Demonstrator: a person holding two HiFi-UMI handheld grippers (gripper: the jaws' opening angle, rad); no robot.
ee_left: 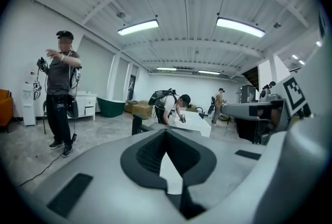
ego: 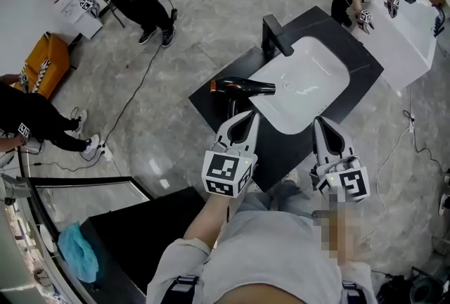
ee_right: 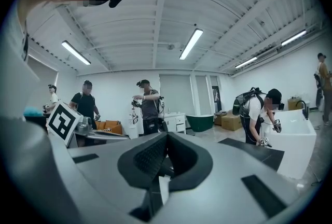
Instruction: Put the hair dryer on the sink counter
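Note:
The black hair dryer (ego: pixel 242 87), orange at its rear end, lies on the black sink counter (ego: pixel 208 104), left of the white basin (ego: pixel 309 77). A black faucet (ego: pixel 275 35) stands at the counter's far side. My left gripper (ego: pixel 249 117) hangs just short of the dryer, above the counter's near edge, jaws shut and empty. In the left gripper view its fingertips (ee_left: pixel 167 132) meet with nothing between them. My right gripper (ego: pixel 320 122) hovers over the counter's near right part, also shut and empty; its own view shows the jaws (ee_right: pixel 167 137) together. Neither touches the dryer.
Other people work around the room. One bends over a white counter (ego: pixel 409 42) at top right. An orange armchair (ego: pixel 43 65) stands at the left, and a cable trails over the marble floor (ego: pixel 133 98). A dark cabinet (ego: pixel 144 229) with a blue cloth (ego: pixel 77 252) is at lower left.

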